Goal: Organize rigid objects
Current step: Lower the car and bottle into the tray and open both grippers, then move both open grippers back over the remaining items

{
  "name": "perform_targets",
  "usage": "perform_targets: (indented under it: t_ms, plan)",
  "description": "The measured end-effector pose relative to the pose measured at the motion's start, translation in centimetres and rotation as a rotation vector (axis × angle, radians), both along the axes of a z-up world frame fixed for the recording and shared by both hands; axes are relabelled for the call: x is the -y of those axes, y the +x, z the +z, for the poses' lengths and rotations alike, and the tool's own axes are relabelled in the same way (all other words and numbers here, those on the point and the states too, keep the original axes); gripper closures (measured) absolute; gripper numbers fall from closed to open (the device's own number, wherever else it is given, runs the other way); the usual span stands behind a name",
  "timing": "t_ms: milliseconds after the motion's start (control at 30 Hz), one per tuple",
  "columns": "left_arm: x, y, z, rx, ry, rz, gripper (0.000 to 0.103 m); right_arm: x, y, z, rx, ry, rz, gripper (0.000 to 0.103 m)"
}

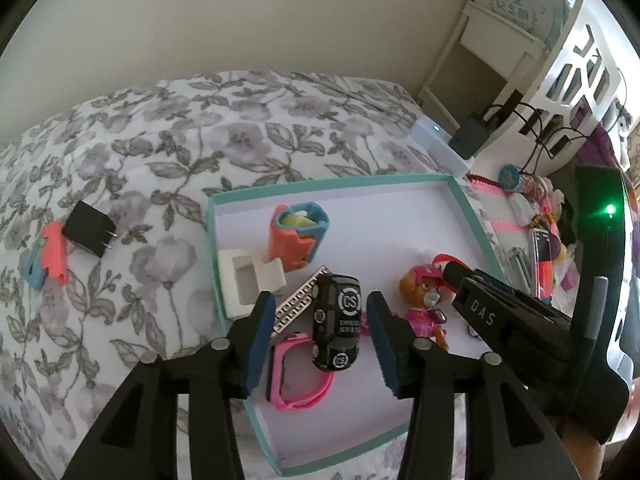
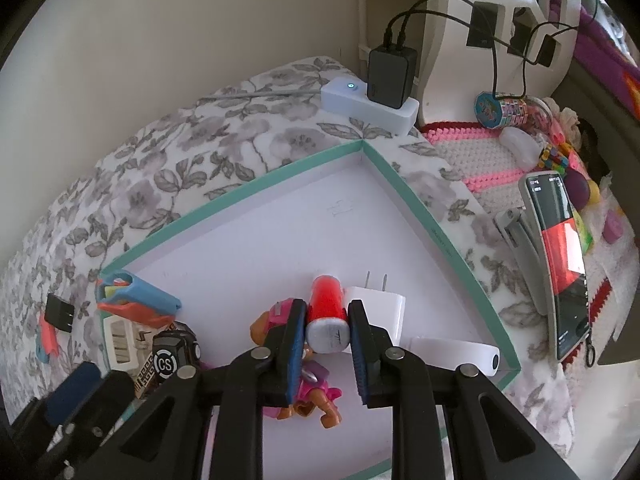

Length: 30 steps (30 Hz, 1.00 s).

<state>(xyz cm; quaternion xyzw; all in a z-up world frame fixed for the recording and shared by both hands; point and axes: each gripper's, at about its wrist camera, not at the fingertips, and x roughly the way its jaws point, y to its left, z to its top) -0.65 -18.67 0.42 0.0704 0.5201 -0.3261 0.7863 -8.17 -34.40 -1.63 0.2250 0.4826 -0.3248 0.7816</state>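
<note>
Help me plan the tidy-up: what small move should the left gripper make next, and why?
Probably lift away and go for the black plug adapter lying on the bedspread outside the tray. The left gripper stands open around the black toy car, which already rests inside the tray on the pink watch.

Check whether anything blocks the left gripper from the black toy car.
Nothing visible does. The left gripper straddles the black toy car with open jaws; the car lies on a pink watch inside the tray.
</note>
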Motion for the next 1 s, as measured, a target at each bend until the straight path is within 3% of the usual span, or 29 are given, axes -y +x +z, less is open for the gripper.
perform_targets:
  t_ms: [100,433,500,633,700,800,900,1000]
  plan:
    - [-0.5,0.3,0.2,0.014,0.013,0.035,0.046,0.0,0.0,0.1,0.002,-0.010,-0.004,0.056]
    - [-2.8,2.0,0.0,0.063,0.086,0.185,0.031,-0.3,0.2,0.2,0.008,-0.024,0.014,0.038]
    - [-3.4,2.4,-0.3,0.071,0.105,0.217,0.021,-0.5,0.4,0.2,0.011,-0.031,0.029,0.030]
    - [-4.5,3.1,-0.7,0.082,0.128,0.280,0.018,-1.0,0.7,0.1,0.012,-0.041,0.054,0.023]
    - [-5.1,3.4,-0.8,0.092,0.139,0.315,0.008,-1.1,0.9,0.1,0.016,-0.043,0.064,0.017]
    - [-6.2,4.0,-0.8,0.105,0.147,0.371,0.008,-1.3,1.0,0.2,0.021,-0.046,0.070,0.013]
    - [-7.3,4.6,-0.8,0.109,0.145,0.420,0.007,-1.4,1.0,0.2,0.026,-0.054,0.076,0.000]
    - [-8.2,5.0,-0.8,0.104,0.142,0.457,0.007,-1.5,1.2,0.1,0.033,-0.050,0.083,0.000]
